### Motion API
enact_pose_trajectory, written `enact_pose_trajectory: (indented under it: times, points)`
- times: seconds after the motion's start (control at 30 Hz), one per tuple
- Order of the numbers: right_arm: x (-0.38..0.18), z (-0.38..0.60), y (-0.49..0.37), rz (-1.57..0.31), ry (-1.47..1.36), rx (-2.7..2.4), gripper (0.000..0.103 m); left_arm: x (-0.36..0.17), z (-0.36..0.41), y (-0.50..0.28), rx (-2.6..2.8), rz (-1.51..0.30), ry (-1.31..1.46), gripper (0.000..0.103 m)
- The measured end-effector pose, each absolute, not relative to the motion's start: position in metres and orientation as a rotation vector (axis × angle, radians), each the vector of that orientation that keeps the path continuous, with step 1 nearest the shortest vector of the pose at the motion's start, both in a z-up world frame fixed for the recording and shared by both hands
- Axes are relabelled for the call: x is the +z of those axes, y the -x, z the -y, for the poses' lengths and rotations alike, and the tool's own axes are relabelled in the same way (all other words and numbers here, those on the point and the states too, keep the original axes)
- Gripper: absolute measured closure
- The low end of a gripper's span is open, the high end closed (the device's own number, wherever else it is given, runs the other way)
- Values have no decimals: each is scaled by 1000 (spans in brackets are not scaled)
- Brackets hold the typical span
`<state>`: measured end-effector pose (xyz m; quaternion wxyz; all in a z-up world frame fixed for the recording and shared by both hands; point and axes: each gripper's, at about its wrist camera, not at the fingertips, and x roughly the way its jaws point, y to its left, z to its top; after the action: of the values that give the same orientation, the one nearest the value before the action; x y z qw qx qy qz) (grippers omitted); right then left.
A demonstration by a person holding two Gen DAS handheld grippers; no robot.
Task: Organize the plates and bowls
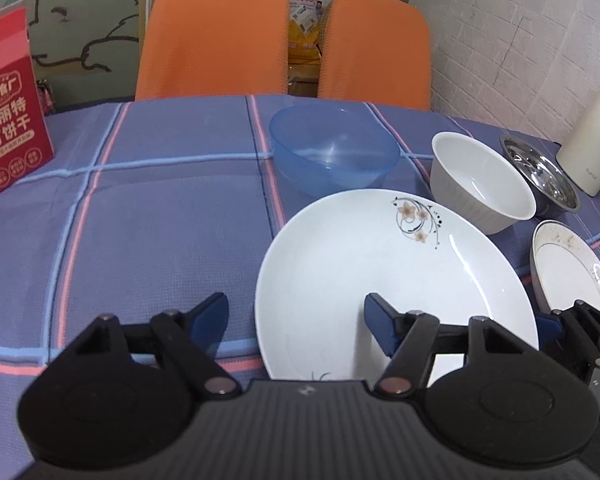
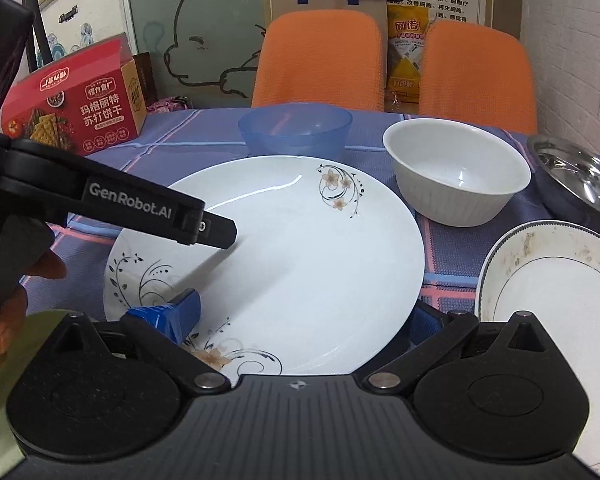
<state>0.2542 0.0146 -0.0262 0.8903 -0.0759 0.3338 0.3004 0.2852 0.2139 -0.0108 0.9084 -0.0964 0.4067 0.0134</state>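
A large white plate point(image 1: 396, 280) point(image 2: 300, 248) with flower prints lies on the blue checked tablecloth. My left gripper point(image 1: 298, 324) is open and straddles the plate's left rim: one finger is over the cloth, the other over the plate. My right gripper point(image 2: 300, 316) is open wide at the plate's near side, with its left finger over the plate and its right finger just outside the right rim. Behind the plate stand a blue plastic bowl point(image 1: 334, 148) point(image 2: 296, 130), a white ribbed bowl point(image 1: 480, 184) point(image 2: 456, 172) and a steel bowl point(image 1: 540, 176) point(image 2: 580, 180). A smaller stained plate point(image 1: 572, 268) point(image 2: 552, 300) lies at the right.
A red cracker box point(image 1: 8, 128) point(image 2: 76, 108) stands at the table's far left. A white jug point(image 1: 592, 140) is at the far right by the brick wall. Two orange chairs point(image 1: 212, 36) stand behind the table. A hand point(image 2: 4, 320) holds the left gripper's handle.
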Motion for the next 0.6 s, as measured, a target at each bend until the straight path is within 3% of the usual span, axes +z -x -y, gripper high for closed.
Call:
enact_pose_trajectory:
  times: [0.6]
  points:
    - [-20, -15, -254, -665, 76, 593, 12, 2, -193, -282, 48, -821, 132, 54]
